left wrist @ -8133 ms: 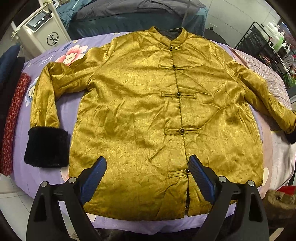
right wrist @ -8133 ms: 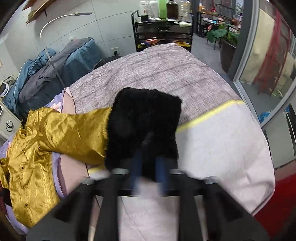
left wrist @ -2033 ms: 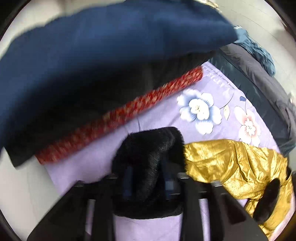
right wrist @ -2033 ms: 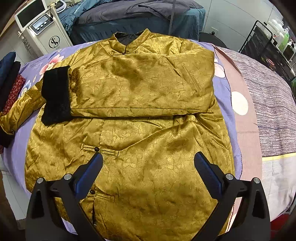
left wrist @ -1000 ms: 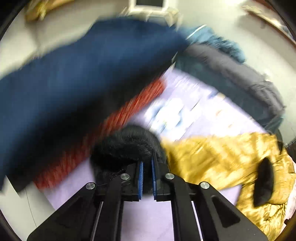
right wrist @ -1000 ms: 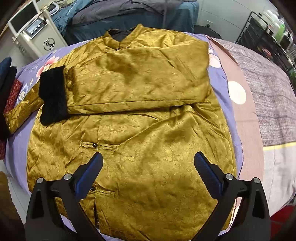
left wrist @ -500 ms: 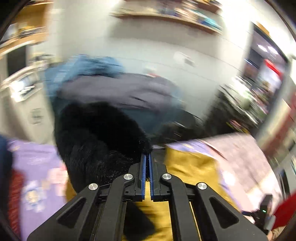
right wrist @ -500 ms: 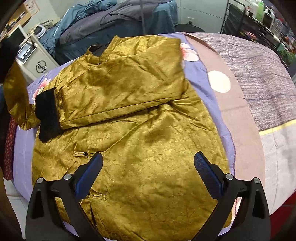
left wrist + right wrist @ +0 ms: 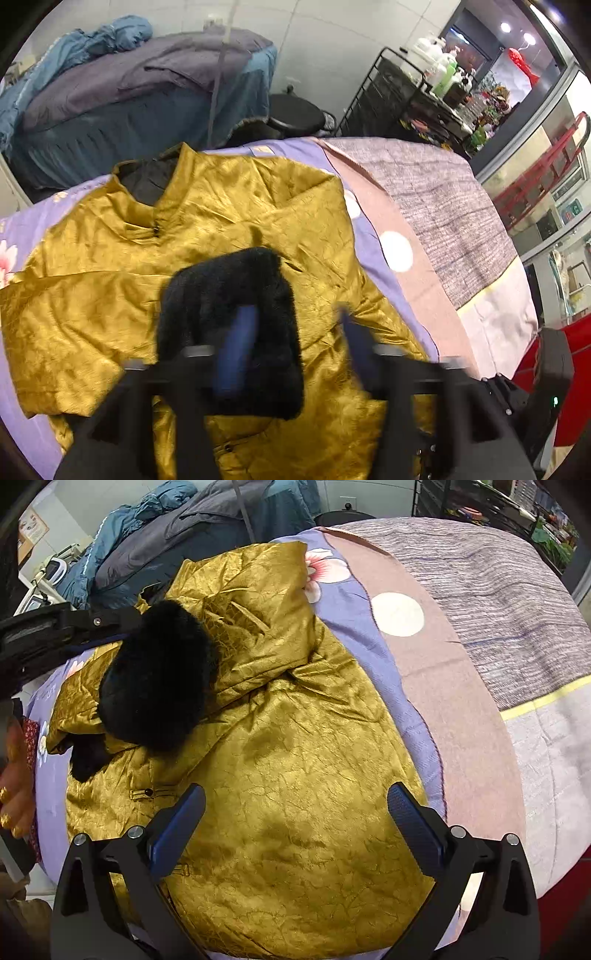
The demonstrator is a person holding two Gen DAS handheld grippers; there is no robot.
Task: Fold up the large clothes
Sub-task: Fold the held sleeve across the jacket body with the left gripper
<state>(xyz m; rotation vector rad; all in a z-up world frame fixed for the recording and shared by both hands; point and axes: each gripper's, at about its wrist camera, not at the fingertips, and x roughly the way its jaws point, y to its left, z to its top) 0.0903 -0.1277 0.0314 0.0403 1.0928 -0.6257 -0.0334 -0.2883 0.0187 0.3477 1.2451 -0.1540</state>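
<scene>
A: Where's the jacket?

B: Gold jacket lies front-up on the bed, over the purple floral sheet. Collar toward the far end, hem nearest the right wrist camera. Both sleeves are folded in across the chest.

A: Left claw?

B: Left claw is motion-blurred, jaws spread apart. The black fur cuff sits on the chest of the jacket. One blue finger pad overlaps the cuff in the left wrist view, the other is clear of it to the side. Can't tell if that pad touches the fur. From the right wrist view the same cuff rests on the folded sleeves.

A: Right claw?

B: Right claw is wide open, holding nothing, hovering over the lower half of the jacket near the hem. A frog button is just beside its left pad.

A: Anything else around?

B: Blue-grey bedding pile behind the bed, black wire rack at far right.
</scene>
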